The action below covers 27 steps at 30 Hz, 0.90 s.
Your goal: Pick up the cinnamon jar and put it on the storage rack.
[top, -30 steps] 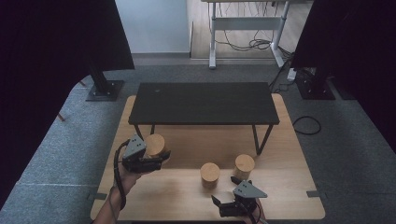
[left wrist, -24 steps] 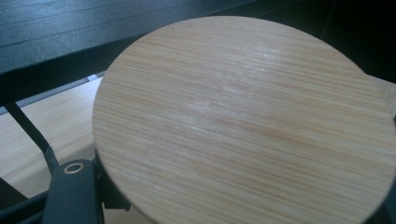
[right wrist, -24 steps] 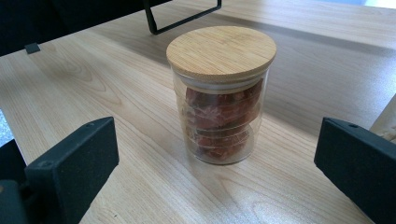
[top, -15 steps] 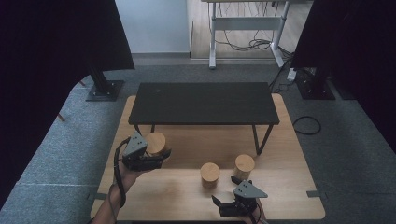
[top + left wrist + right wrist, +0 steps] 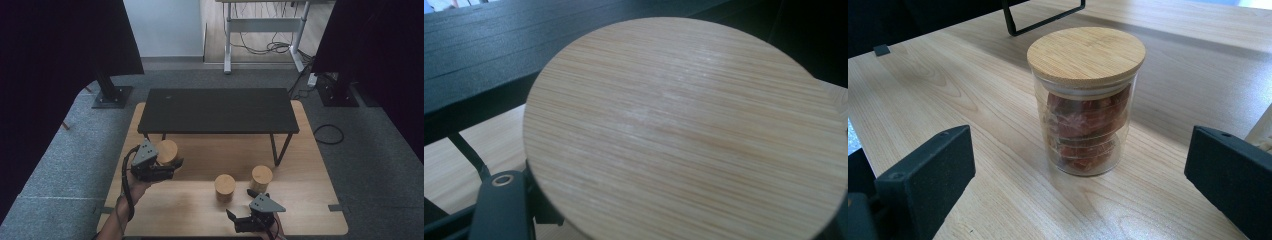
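My left gripper (image 5: 172, 160) is shut on a glass jar with a round bamboo lid (image 5: 167, 151), held just above the wooden board's left side, in front of the low black table. In the left gripper view that lid (image 5: 684, 130) looms close, with one black finger (image 5: 499, 205) at the lower left. My right gripper (image 5: 241, 204) rests near the front edge, open, its jaws wide apart. Just beyond its fingertips a second lidded jar (image 5: 1083, 100) with reddish-brown pieces inside stands upright (image 5: 225, 186). A third lidded jar (image 5: 261, 177) stands to its right.
A low black table (image 5: 217, 110) on thin metal legs stands on the back half of the light wooden board (image 5: 300, 215). Grey carpet surrounds the board. Black stands and a white desk frame with cables lie farther back.
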### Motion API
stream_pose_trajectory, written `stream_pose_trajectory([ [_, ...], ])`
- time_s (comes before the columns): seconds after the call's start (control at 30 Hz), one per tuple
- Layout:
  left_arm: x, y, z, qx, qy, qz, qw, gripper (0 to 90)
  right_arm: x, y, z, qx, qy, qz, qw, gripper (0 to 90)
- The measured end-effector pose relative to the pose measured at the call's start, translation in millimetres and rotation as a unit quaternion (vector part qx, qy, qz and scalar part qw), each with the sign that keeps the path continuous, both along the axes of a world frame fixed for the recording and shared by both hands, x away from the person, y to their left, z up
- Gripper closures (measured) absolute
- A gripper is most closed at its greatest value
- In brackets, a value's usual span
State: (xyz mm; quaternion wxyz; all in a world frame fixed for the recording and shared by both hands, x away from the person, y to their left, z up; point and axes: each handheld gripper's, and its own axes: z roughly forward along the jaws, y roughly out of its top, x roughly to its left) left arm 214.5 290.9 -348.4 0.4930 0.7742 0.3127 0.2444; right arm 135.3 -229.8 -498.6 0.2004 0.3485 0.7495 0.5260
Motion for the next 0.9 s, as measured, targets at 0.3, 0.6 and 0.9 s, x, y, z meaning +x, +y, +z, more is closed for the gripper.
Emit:
stream_pose_trajectory([
  [0.3, 1.8, -1.7, 4.4, 0.001, -0.003, -0.002, 1.0, 25.4, 0.0, -0.3, 0.1, -0.001, 0.0, 0.0, 1.0, 0.0],
  [0.6, 2.5, -0.7, 6.9, 0.0, -0.004, -0.003, 1.0, 25.3, 0.3, 0.1, -0.2, -0.001, 0.0, 0.0, 1.0, 0.0],
  [0.9, 3.0, -1.1, 9.3, 0.0, -0.005, -0.003, 1.0, 25.4, 0.3, 0.4, -0.3, -0.001, -0.001, 0.001, 1.0, 0.0],
])
